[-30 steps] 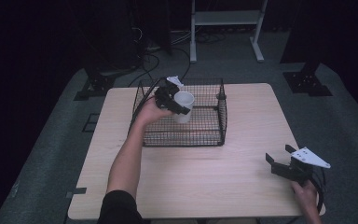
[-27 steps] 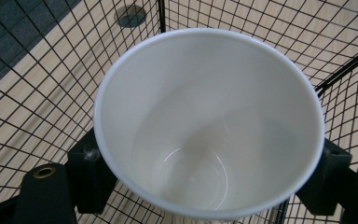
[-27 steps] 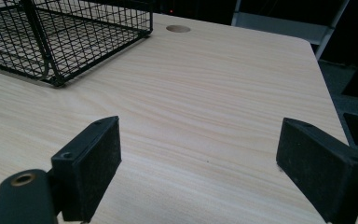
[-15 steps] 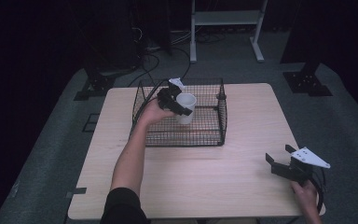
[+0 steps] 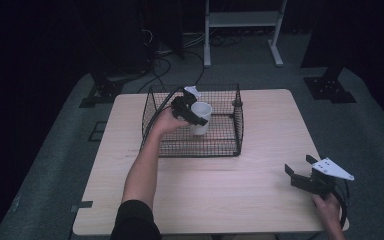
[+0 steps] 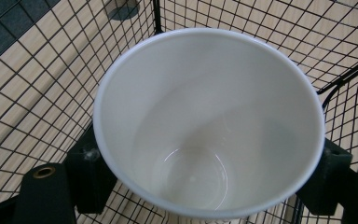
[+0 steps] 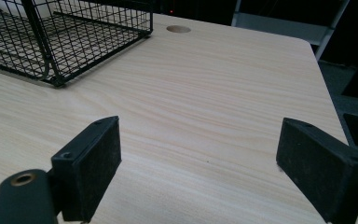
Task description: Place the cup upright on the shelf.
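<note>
A white cup [image 5: 202, 114] is upright inside the black wire basket [image 5: 190, 150] at the table's far middle, and my left gripper [image 5: 194, 119] is shut on it. In the left gripper view I look down into the empty cup [image 6: 209, 126], with a black pad [image 6: 91, 175] pressed on each side of its wall and the basket mesh [image 6: 28, 93] all around. Whether the cup rests on the basket floor I cannot tell. My right gripper [image 5: 300, 167] rests low at the table's front right corner, open, with bare wood between its fingers [image 7: 214, 163].
The light wooden table [image 5: 240, 195] has a small round hole [image 7: 178, 29] near its far right side, beyond the basket's corner [image 7: 74, 37]. A white frame [image 5: 242, 20] and dark stands are on the floor beyond the table.
My left gripper has shifted a little down and to the right with the cup, inside the basket. The right gripper has stayed where it was.
</note>
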`<state>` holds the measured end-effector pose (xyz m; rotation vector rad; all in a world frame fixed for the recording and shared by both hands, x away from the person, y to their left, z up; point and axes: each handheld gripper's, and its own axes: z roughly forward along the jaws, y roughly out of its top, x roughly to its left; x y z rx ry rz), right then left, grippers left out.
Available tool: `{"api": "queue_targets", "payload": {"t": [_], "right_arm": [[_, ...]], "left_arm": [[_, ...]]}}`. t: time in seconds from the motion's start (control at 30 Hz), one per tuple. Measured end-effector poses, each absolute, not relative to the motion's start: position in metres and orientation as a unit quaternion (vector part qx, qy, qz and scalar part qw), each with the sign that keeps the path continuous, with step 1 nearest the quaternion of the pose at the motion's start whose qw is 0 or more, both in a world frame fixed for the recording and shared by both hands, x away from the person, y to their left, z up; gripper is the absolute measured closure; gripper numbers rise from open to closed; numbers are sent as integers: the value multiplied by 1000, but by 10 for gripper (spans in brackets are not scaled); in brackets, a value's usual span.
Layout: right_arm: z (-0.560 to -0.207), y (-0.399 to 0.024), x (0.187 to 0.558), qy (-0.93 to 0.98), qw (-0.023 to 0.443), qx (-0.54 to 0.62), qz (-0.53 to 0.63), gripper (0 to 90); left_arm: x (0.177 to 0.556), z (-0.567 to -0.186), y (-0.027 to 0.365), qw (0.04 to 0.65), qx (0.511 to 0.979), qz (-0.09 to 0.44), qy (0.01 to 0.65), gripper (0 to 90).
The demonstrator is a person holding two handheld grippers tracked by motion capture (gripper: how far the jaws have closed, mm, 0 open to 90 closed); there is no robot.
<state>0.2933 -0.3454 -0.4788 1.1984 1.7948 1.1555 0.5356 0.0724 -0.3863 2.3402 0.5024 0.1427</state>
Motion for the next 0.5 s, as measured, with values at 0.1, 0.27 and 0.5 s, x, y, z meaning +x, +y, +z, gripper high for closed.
{"api": "queue_targets", "payload": {"t": [0.1, 0.27, 0.5], "right_arm": [[-479, -345, 293, 690, 340, 460, 444, 131], [-479, -345, 293, 689, 339, 461, 445, 130], [-479, -345, 293, 689, 339, 461, 445, 130]], "left_arm": [[536, -388, 71, 361, 910, 55, 194, 207], [537, -392, 69, 355, 913, 51, 194, 206], [535, -394, 66, 352, 915, 51, 190, 206]]}}
